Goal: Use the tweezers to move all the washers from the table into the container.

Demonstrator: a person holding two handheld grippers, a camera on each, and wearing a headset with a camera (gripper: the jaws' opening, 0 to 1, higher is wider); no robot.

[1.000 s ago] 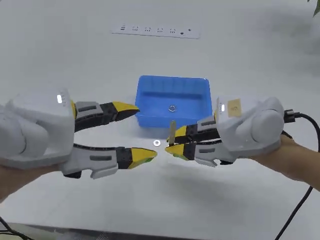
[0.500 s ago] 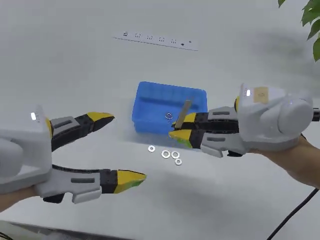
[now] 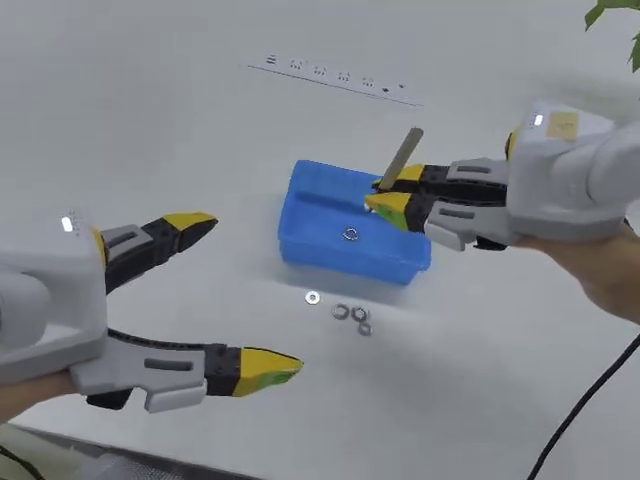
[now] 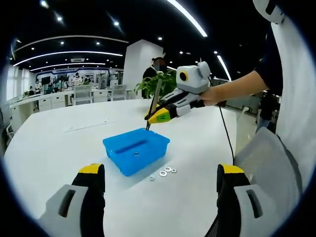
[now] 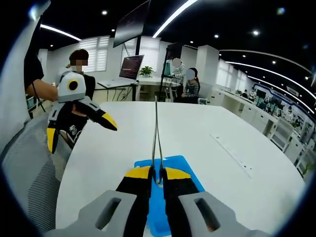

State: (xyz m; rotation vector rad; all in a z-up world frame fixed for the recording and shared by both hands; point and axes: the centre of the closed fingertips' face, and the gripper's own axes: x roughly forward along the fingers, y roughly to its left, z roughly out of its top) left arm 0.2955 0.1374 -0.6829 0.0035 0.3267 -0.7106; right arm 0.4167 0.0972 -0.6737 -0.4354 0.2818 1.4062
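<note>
Nearest, the left tongs (image 3: 248, 292) hang over the white tabletop (image 3: 150, 120) with their yellow-tipped jaws spread wide and nothing between them. Just past them, four washers (image 3: 350, 316) lie flat on the tabletop: three in a tight cluster and one a little to their left, all close to the front wall of the container (image 3: 320, 240) but outside it. The container is a shallow blue tray, and one more washer (image 3: 350, 234) lies on its floor. Above the container's far right corner, the right tongs (image 3: 378, 198) are clamped narrow on the tweezers (image 3: 405, 155). In the head view the tweezers stick up at a slant past the jaw tips. Whether the tweezers grip anything cannot be told. In the left gripper view their lower end points down towards the container. Farther back, a white power strip (image 3: 335, 77) lies flat on the tabletop, well apart from the container.
</note>
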